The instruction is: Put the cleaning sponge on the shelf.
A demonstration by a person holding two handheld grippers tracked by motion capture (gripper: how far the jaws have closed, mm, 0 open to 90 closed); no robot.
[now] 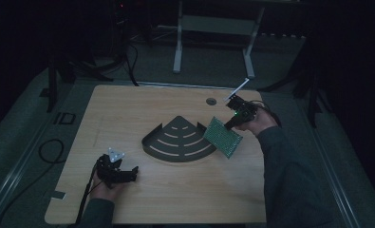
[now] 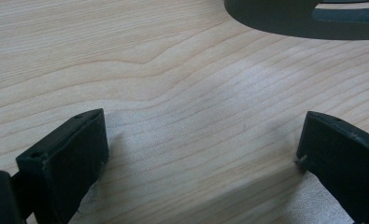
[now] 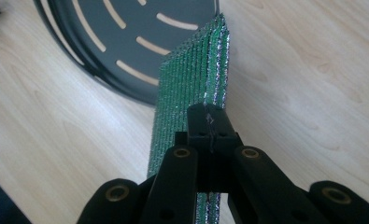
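A green perforated circuit board [image 1: 222, 137] hangs tilted above the table at the right edge of a dark fan-shaped slotted tray [image 1: 178, 140]. My right gripper [image 1: 230, 124] is shut on the board's upper edge. In the right gripper view the board [image 3: 191, 79] runs edge-on away from the closed jaws of my right gripper [image 3: 209, 122], over the tray [image 3: 126, 32]. My left gripper [image 1: 128, 175] rests low near the table's front left, open, with nothing between its fingers [image 2: 65, 154]. The left gripper view has bare wood between the jaws and the tray's rim [image 2: 303, 23] at the top.
A light wooden table [image 1: 128, 109] has a round cable hole [image 1: 211, 101] near its back edge. A white table frame [image 1: 213, 28] stands on the floor behind. A cable [image 1: 52, 152] lies on the floor at the left.
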